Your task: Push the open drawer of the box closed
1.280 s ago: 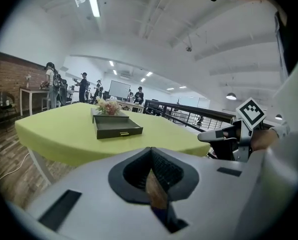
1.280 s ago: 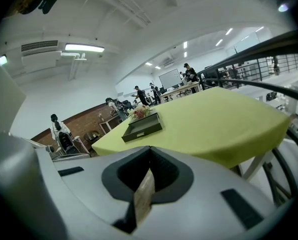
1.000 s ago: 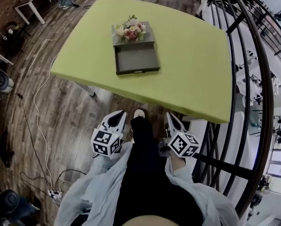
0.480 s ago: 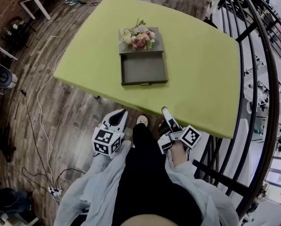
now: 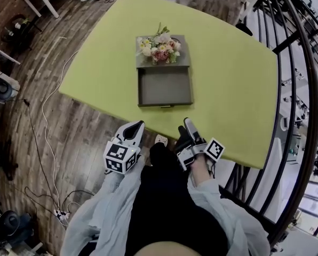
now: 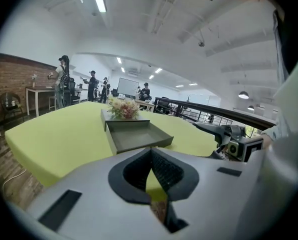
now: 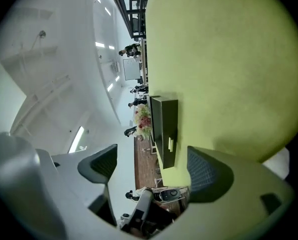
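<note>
lime-green table (image 5: 228,84) fills more of the head view now as the person closes in on it, and the big news is the right gripper (image 5: 186,131). a second ago it sits upright and pinched shut by the knee. now it has rolled onto its side and slid up to the near table edge, and its jaws have just been opening, spread wide with nothing between them (its own view shows only table and drawer front through the gap). the left gripper (image 5: 136,126) comes forward too, but its fingertips are pressed together, empty, short of the table edge. the target hasn't budged: the grey box (image 5: 181,62) sits mid-table with flowers (image 5: 160,45) on top. its drawer (image 5: 164,87) is pulled out toward the person, handle (image 5: 164,106) facing the grippers and well apart from both. so none of the push is done yet; this reads as the approach, with the right gripper likely lining up on that front panel. it needs to meet the drawer front squarely, or the box may slide or twist instead of closing.
</note>
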